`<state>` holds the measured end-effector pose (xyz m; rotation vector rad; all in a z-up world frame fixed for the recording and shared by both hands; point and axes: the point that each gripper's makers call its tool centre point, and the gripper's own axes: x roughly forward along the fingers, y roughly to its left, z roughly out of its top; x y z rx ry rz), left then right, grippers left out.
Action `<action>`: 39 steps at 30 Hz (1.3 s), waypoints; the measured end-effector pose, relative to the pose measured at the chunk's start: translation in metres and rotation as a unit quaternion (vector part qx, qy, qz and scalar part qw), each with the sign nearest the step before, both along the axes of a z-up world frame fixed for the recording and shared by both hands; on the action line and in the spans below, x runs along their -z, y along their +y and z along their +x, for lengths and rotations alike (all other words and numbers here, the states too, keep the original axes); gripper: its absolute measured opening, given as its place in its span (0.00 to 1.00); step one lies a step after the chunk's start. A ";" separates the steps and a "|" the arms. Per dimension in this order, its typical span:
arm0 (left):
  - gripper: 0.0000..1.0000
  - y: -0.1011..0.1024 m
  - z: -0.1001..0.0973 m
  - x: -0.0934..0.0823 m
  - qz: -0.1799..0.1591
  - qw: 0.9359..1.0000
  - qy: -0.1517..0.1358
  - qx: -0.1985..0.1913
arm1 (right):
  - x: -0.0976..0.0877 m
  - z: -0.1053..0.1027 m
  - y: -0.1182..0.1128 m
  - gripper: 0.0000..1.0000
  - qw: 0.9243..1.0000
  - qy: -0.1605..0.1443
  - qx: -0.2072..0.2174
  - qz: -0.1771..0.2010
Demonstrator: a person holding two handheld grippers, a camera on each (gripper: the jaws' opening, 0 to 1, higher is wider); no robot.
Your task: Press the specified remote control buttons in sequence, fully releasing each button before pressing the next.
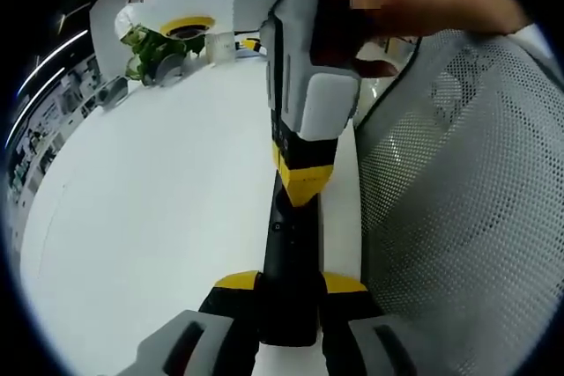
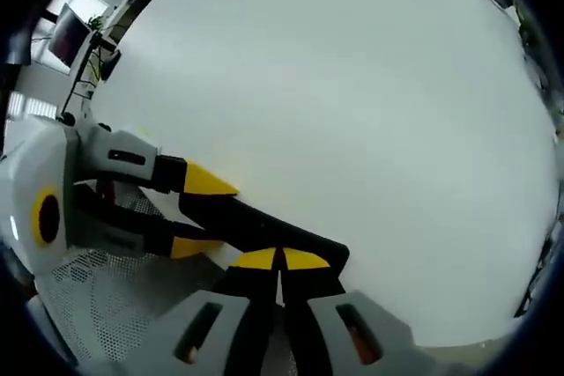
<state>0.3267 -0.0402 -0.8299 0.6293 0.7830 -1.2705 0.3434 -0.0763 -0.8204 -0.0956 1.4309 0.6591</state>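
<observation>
A slim black remote control (image 1: 287,239) lies lengthwise between the yellow-tipped jaws of my left gripper (image 1: 291,284), which is shut on its near end, just above the white table (image 1: 159,217). My right gripper (image 1: 304,179) comes down from above with a hand on it, and its yellow tips rest on the remote's far part. In the right gripper view, my right gripper (image 2: 282,260) has its tips shut together and touching the remote control (image 2: 264,228). The left gripper (image 2: 199,214) clamps the remote from the left. The buttons are too dark to make out.
A grey mesh chair back (image 1: 458,200) stands close on the right of the table edge. A green plant (image 1: 150,48) and a yellow-rimmed object (image 1: 188,27) sit at the far end. The table (image 2: 352,112) stretches broad and white ahead.
</observation>
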 end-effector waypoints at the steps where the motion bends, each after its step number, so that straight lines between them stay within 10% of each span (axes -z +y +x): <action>1: 0.25 0.000 0.000 0.000 0.001 1.000 0.000 0.000 | -0.001 0.003 0.003 0.00 1.000 -0.012 -0.001 0.009; 34: 0.24 -0.001 0.000 0.000 0.004 1.000 0.003 -0.001 | 0.007 0.009 0.023 0.00 0.995 -0.082 -0.060 0.010; 35: 0.24 -0.001 0.000 0.000 0.004 1.000 0.002 0.000 | 0.010 0.019 0.028 0.00 0.990 -0.122 -0.069 0.018; 37: 0.28 -0.001 -0.004 0.000 0.002 1.000 0.008 0.009 | 0.022 0.009 0.016 0.00 0.991 -0.092 -0.088 -0.036; 39: 0.27 -0.001 -0.003 0.001 0.001 1.000 0.008 0.000 | 0.011 0.005 0.032 0.00 0.991 -0.096 -0.089 -0.006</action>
